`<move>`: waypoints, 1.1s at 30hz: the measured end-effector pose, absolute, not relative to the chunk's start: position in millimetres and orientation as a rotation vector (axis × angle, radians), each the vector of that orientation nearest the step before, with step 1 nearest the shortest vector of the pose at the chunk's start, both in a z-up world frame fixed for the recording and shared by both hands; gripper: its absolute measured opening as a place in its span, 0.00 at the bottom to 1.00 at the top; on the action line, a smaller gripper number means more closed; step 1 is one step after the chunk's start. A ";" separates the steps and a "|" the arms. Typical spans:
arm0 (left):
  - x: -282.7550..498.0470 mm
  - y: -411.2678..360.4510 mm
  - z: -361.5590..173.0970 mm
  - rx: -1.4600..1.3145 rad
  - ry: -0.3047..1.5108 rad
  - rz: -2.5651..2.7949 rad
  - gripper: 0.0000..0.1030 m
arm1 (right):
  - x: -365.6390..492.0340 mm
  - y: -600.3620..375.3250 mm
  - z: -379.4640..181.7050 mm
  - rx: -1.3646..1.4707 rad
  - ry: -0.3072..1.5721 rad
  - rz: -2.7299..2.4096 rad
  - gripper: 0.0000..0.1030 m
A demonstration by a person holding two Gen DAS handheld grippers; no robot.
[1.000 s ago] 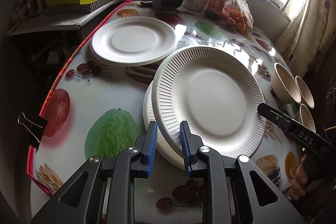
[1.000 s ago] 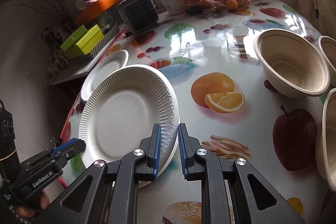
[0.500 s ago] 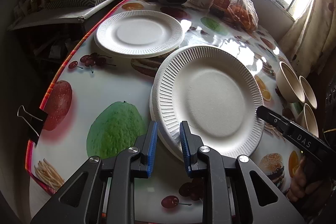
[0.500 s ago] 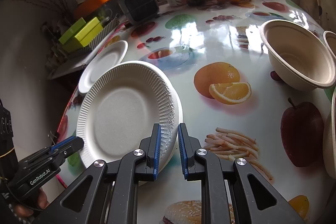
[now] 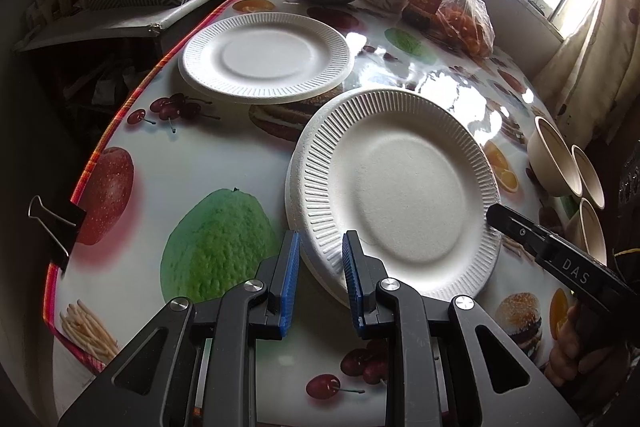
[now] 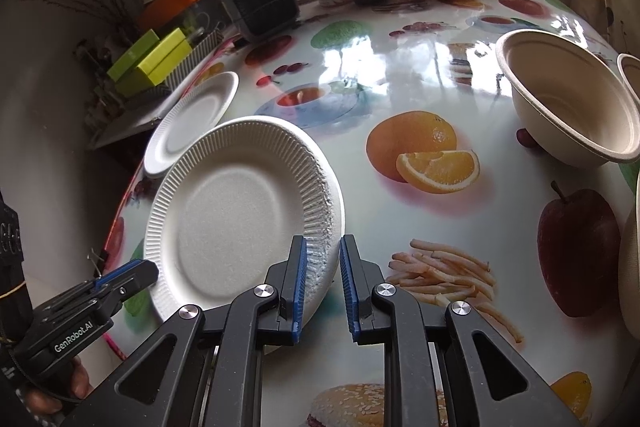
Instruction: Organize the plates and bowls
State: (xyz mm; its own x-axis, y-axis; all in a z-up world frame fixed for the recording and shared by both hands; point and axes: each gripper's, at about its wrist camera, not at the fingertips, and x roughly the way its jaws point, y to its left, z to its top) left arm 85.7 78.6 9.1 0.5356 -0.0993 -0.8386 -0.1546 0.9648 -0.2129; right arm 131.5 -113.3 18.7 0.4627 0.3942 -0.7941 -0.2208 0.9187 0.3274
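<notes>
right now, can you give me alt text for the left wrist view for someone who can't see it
The left gripper straddles the near rim of a white paper plate stacked on another, jaws open, while the right gripper reaches its far edge. Behind lie a second plate pile and three beige bowls on a fruit-print table.

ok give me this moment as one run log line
left hand-held gripper: open, straddling near plate rim | right hand-held gripper: open, same rim | second plate: behind | bowl: untouched

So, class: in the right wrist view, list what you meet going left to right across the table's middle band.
Far paper plate → near paper plate → printed orange → paper bowl.
</notes>
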 end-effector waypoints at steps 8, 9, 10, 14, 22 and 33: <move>85.8 79.3 9.8 -0.281 1.009 0.035 0.22 | 131.2 -113.1 18.1 0.187 1.025 0.381 0.17; 85.8 79.7 9.9 -0.281 1.009 0.034 0.23 | 131.1 -113.1 17.9 0.188 1.025 0.381 0.17; 85.6 79.8 10.0 -0.282 1.009 0.035 0.23 | 131.5 -112.7 17.9 0.187 1.026 0.379 0.17; 86.0 80.0 11.4 -0.283 1.005 0.033 0.23 | 131.2 -112.3 17.8 0.187 1.027 0.378 0.18; 85.8 80.5 10.9 -0.282 1.007 0.036 0.23 | 131.2 -113.8 17.6 0.187 1.026 0.372 0.23; 86.9 82.0 14.4 -0.285 1.001 0.036 0.24 | 130.6 -115.4 23.5 0.185 1.008 0.363 0.40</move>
